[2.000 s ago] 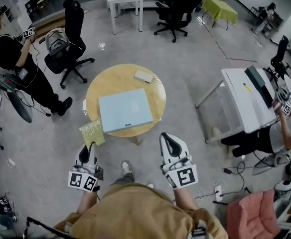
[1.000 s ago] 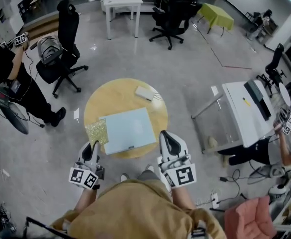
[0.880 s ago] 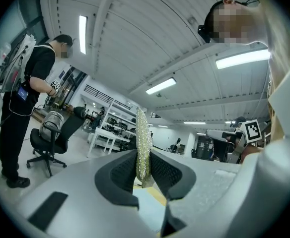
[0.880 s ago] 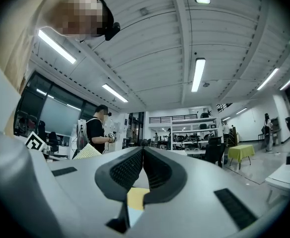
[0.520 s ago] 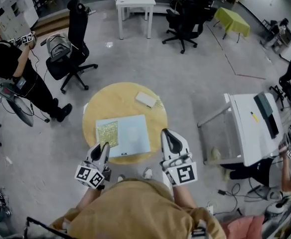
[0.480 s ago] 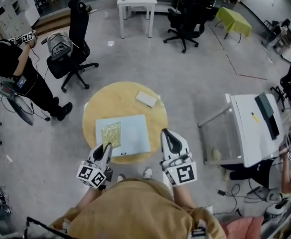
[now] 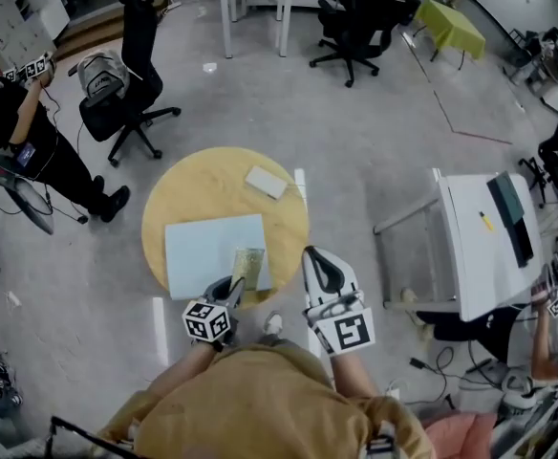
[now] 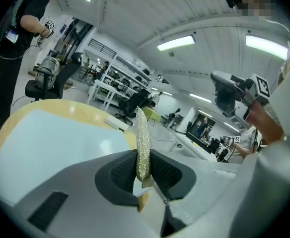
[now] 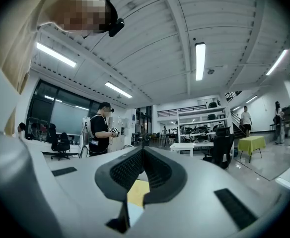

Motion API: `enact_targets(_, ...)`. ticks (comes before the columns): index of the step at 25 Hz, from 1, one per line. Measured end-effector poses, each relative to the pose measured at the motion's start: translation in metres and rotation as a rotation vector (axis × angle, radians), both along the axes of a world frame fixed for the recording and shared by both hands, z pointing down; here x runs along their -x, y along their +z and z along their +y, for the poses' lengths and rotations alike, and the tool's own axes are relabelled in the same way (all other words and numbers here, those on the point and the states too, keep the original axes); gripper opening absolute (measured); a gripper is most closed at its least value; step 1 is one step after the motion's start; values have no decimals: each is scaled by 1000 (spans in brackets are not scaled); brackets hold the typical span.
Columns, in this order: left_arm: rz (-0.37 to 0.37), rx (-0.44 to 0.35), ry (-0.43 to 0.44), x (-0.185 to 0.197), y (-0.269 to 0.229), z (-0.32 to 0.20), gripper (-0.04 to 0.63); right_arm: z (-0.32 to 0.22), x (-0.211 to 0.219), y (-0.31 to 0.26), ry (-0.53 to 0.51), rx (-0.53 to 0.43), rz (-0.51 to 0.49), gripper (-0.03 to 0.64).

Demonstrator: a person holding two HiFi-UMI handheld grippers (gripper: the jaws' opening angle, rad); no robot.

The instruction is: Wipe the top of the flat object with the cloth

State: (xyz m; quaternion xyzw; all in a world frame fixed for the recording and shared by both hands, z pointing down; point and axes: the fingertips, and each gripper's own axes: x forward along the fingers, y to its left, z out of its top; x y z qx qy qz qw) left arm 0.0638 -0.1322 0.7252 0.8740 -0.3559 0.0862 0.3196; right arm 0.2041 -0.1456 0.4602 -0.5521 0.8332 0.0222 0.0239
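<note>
Round wooden table (image 7: pixel 188 194), left claw (image 7: pixel 236 283) pinching cloth (image 7: pixel 248 262) over flat object (image 7: pixel 203 251), right claw (image 7: pixel 319 259) clenched empty

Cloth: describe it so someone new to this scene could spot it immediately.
On the round wooden table lies a pale blue flat board. The cloth is at the board's near right corner, pinched in the left gripper. It is the only speckled yellow-green piece there; the small white block farther back is plain.
</note>
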Motion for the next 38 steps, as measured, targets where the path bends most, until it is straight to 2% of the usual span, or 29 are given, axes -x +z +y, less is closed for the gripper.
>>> enact_targets(10, -12, 81, -57, -45, 43, -12, 64, -7, -29, 19, -18, 24, 17, 0)
enact_targets(15, -70, 130, -63, -51, 64, -8, 63, -13, -33, 20, -35, 19, 14, 0)
enact_targets(21, -136, 147, -66, -46, 76, -10, 64, -21, -29, 21, -66, 11, 8, 0)
enact_targets(26, -197, 153, -72, -29, 77, -15, 63, -28, -20, 19, -83, 9, 3, 0)
enact_targets(32, -232, 177, -131, -1, 79, -21, 64, -32, -17, 18, -102, 7, -12, 0)
enact_targets(38, -261, 186, -200, 55, 84, -27, 64, -38, 14, 18, -129, 1, -20, 0)
